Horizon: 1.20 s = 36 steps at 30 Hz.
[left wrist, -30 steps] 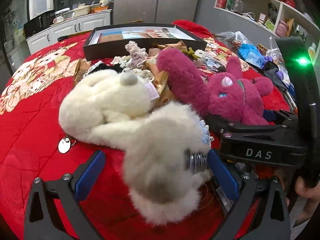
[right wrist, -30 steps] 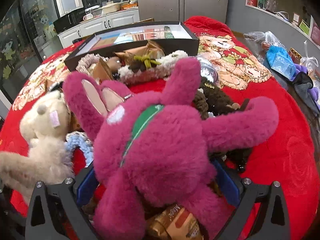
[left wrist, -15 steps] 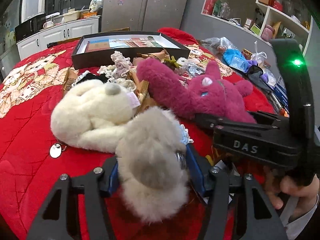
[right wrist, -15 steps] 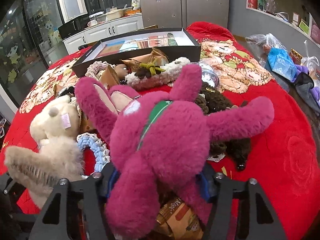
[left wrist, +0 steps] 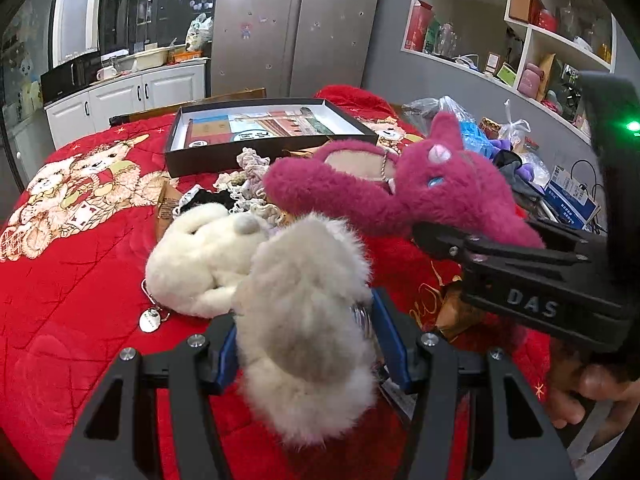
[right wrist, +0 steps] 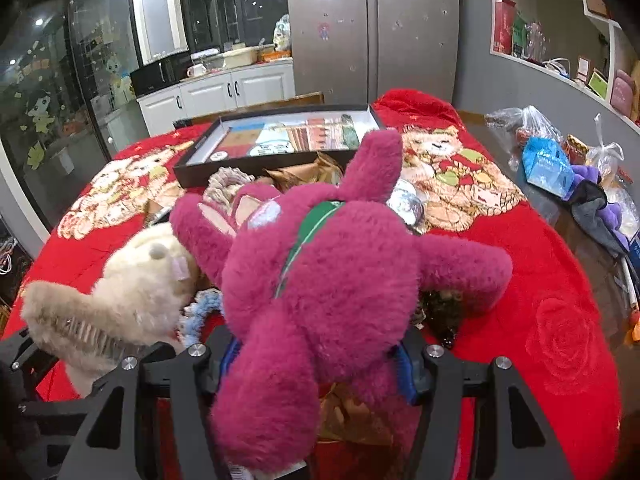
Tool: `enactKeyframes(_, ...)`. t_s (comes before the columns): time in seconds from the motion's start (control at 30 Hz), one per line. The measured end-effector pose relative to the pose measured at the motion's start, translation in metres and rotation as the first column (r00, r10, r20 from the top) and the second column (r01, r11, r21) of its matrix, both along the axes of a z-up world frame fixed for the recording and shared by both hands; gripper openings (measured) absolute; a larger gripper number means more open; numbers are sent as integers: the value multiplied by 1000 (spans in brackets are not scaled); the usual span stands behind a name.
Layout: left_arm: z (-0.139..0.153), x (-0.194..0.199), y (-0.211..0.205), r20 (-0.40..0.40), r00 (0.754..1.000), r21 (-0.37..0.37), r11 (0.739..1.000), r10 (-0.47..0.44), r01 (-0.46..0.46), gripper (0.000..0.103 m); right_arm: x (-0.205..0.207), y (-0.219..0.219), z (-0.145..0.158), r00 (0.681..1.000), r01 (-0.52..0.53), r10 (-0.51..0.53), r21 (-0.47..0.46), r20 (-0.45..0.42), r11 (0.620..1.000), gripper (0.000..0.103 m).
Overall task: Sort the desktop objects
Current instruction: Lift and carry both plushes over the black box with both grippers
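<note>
My left gripper (left wrist: 306, 344) is shut on the furry body of a cream plush toy (left wrist: 208, 256), whose head still droops toward the red cloth. Its blue pads (left wrist: 388, 340) press into the fur on both sides. My right gripper (right wrist: 316, 356) is shut on a magenta plush toy (right wrist: 328, 280) with a green strap, lifted above the pile. In the left wrist view the magenta plush toy (left wrist: 440, 192) hangs from the right gripper (left wrist: 500, 256) at the right. In the right wrist view the cream plush toy (right wrist: 136, 280) sits at the left.
A shallow black box (left wrist: 200, 160) with a printed sheet inside lies at the back of the red cloth (left wrist: 80, 280). Lace trims, brown packets and a dark crochet piece (right wrist: 444, 312) lie heaped in the middle. Plastic bags (right wrist: 544, 156) and a blue carton crowd the right edge.
Both grippers went from open to shut on their plush toys, then rose. The magenta toy has come up off the pile, and the cream toy's body has lifted.
</note>
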<state>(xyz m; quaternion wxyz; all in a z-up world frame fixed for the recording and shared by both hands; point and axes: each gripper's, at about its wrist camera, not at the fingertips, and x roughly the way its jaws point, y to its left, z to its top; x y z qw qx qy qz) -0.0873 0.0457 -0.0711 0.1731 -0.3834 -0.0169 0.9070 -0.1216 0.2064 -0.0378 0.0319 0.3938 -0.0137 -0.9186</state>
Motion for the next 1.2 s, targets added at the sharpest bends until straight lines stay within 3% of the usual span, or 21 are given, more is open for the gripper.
enactKeyframes(0.47,33,-7,-11,-36,998,5,999,46,-46,59,12,-5,39,996,-23,22,-9,-89,1000,61)
enactKeyframes(0.87,62,-55,-21,-53,996,0,997,77,-77,59,-20,-15,58,991,-67,65,-13,-113,998,61)
enactKeyframes(1.2,84,-117,-12,-52,997,-46,997,64,-66,59,-67,-8,71,993,-74,72,-18,-91,997,61)
